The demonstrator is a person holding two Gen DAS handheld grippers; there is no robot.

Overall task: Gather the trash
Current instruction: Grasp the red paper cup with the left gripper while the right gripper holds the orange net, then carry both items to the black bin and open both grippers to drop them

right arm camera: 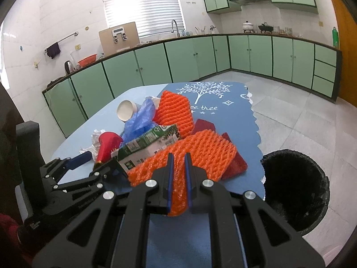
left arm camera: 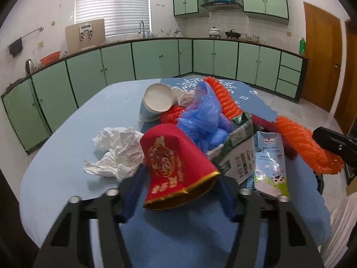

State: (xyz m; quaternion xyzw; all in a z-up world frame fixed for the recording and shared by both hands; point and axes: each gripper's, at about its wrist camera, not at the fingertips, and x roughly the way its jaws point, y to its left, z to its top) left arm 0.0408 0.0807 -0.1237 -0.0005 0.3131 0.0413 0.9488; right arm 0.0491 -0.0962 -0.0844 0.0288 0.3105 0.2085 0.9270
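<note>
A heap of trash lies on the blue table (left arm camera: 67, 156). My left gripper (left arm camera: 178, 178) is open with its fingers on either side of a red paper cup (left arm camera: 174, 163) lying on its side. My right gripper (right arm camera: 178, 174) is shut on an orange foam net (right arm camera: 200, 151) at the table's near right. The heap also holds crumpled white tissue (left arm camera: 116, 154), a white paper cup (left arm camera: 158, 98), a blue plastic bag (left arm camera: 203, 116), a second orange foam net (left arm camera: 225, 98), a green carton (right arm camera: 147, 145) and a whole-milk carton (left arm camera: 270, 163).
A black-lined trash bin (right arm camera: 294, 189) stands on the tiled floor just right of the table. Green kitchen cabinets (left arm camera: 156, 60) run along the far walls. The left gripper's body (right arm camera: 67, 178) shows at the left of the right wrist view.
</note>
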